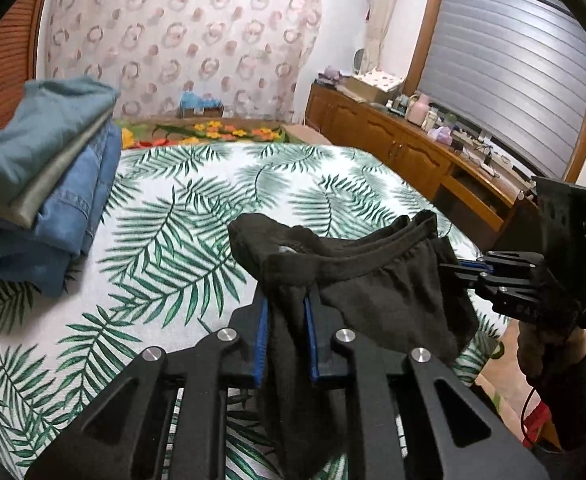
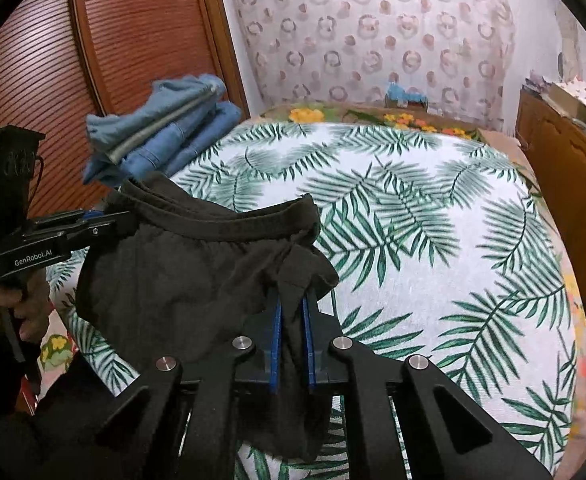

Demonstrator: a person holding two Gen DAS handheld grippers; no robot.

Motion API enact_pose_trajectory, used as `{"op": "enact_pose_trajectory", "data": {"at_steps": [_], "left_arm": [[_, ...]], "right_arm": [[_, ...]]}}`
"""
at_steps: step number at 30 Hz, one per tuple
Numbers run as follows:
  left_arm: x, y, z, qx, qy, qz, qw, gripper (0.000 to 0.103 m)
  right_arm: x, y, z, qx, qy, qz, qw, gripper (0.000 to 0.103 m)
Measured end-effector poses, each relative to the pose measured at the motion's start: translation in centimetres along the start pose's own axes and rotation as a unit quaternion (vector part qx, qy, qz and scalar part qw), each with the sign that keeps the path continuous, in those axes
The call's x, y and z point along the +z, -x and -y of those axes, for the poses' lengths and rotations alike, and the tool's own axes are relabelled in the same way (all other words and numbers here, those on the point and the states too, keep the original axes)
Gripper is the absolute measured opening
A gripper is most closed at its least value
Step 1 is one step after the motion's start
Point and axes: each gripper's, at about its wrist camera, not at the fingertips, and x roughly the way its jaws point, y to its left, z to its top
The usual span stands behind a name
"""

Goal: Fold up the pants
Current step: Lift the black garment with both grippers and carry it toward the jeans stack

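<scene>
Black pants [image 1: 377, 280]: one pair, held up over the bed
Grippers: two, the left gripper [image 1: 287, 316] and the right gripper [image 2: 291, 312]
Folded clothes in the pile [image 1: 53, 168]: at least three layers; the exact number cannot be told
Beds [image 1: 197, 216]: one, with a leaf-print cover
Curtains [image 1: 181, 36]: one, patterned

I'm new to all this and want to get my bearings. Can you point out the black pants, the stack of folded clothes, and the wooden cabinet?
black pants [image 2: 181, 264]: right wrist view, on the front panel below the waistband.
stack of folded clothes [image 1: 73, 184]: left wrist view, on the blue denim layer.
wooden cabinet [image 1: 377, 128]: left wrist view, on a door front.
</scene>
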Motion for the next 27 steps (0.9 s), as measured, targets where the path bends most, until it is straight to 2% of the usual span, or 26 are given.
{"op": "enact_pose_trajectory", "data": {"at_steps": [17,27], "left_arm": [[2.8,5.9,2.2,0.005,-0.027,0.074,0.9969,0.017],[3.7,7.4,1.8,0.016,-0.029,0.093,0.9951,0.017]], "right_arm": [[1.3,4.5,-1.3,0.0,0.025,0.065,0.998,0.009],[2.2,6.7,-3.0,0.008,0.057,0.091,0.994,0.009]]}}
